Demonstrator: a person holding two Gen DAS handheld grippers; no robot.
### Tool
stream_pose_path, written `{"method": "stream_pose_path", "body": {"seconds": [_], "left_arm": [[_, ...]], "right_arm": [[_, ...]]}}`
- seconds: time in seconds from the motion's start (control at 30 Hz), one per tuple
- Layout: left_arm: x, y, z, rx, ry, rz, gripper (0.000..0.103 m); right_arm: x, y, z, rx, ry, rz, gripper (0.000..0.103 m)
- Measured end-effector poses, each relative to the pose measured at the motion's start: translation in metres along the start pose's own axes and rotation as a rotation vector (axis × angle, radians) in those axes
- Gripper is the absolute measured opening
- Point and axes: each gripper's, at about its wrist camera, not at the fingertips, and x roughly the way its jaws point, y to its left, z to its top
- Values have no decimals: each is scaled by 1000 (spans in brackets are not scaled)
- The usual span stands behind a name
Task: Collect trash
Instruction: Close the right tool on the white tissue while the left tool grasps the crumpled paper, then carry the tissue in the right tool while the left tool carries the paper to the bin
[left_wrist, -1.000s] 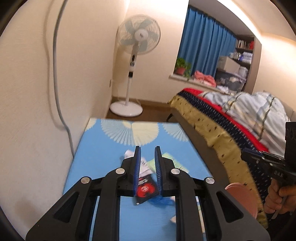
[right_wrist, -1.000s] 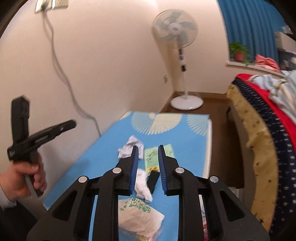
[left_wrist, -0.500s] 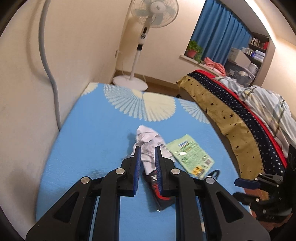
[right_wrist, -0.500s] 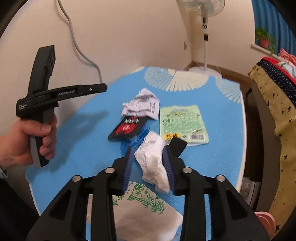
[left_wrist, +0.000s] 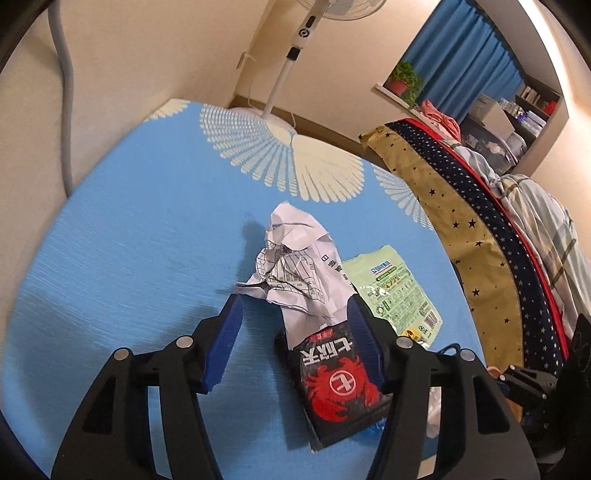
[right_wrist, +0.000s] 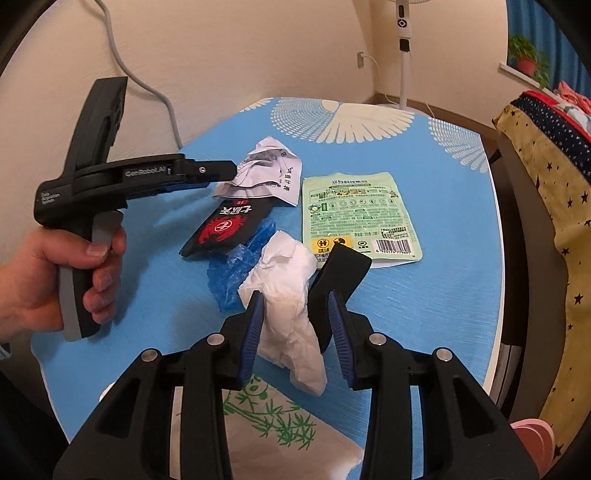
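Trash lies on a blue table (left_wrist: 129, 240). My left gripper (left_wrist: 293, 306) is open, its jaws on either side of a crumpled printed paper (left_wrist: 295, 258) and the top of a black-and-red wrapper (left_wrist: 336, 380). In the right wrist view my right gripper (right_wrist: 295, 306) is open around a crumpled white tissue (right_wrist: 288, 295). A black flat piece (right_wrist: 338, 280) lies by its right finger. The left gripper (right_wrist: 225, 168) reaches the printed paper (right_wrist: 266, 166) there. A green packet (right_wrist: 354, 214), the black-and-red wrapper (right_wrist: 225, 225) and a blue plastic scrap (right_wrist: 236, 266) lie between.
A white bag with a green bamboo print (right_wrist: 280, 432) lies at the table's near edge. A bed with a yellow starred cover (left_wrist: 461, 229) stands to the right. A standing fan (left_wrist: 291, 59) is beyond the table. A pink object (right_wrist: 532, 439) sits low right.
Both grippers have moved down and forward to the trash and have opened wider. The left now straddles the printed paper, the right straddles the white tissue.
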Motion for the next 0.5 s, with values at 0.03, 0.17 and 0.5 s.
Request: {"method": "stream_pose_path", "body": {"seconds": [0.03, 0.17, 0.5], "left_arm": [[2, 0, 0, -6, 1, -1, 58], [8, 1, 2, -16, 1, 17, 56], [8, -8, 4, 49, 20, 36, 25]], "right_arm": [[1, 0, 0, -2, 1, 1, 36], [1, 1, 1, -7, 6, 10, 26], [-8, 7, 8, -21, -18, 13, 11]]}}
